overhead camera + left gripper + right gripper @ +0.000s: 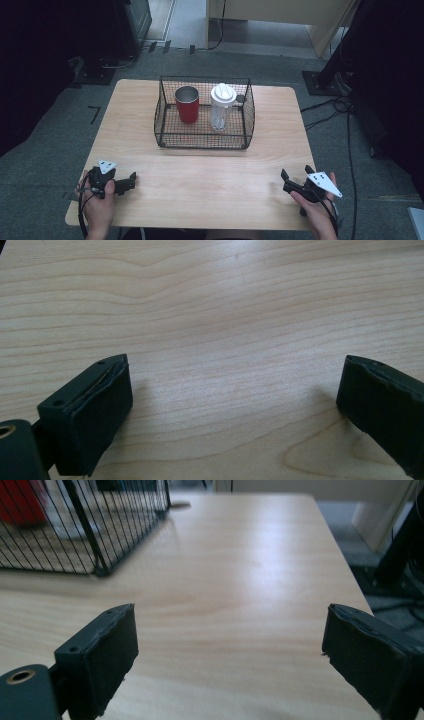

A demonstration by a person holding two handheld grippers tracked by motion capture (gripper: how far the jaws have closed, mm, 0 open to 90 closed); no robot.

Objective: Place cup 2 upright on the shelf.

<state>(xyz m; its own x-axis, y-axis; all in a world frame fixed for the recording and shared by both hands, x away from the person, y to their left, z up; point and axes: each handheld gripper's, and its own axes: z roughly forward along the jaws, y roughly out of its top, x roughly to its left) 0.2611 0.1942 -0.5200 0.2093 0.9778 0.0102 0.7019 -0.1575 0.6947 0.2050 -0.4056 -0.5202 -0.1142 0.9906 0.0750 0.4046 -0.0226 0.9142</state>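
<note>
1. The left gripper [131,181] is resting at the near left corner of the wooden table [200,175], held in the person's left hand [97,205]. In the left gripper view its jaws are standing wide apart over bare wood grain, gripping nothing.
2. The right gripper [295,176] is sitting near the table's near right corner in the person's right hand [317,210]. Its jaws are likewise spread wide with nothing between them, and they are pointing up the table toward the basket.
3. Both grippers are lying well apart from each other and from the wire basket [165,137], which is standing at the middle of the far half of the table.
4. Inside the basket, a red cup [187,105] is standing upright on the left, and a clear bottle with a white lid [221,107] is standing upright just beside it on the right.
5. In the right gripper view, the basket's black wire corner [95,555] is showing at the upper left, with a blurred red shape behind the mesh.
6. Grey carpet floor [60,115] is surrounding the table, with black cables [330,107] trailing at the right.
</note>
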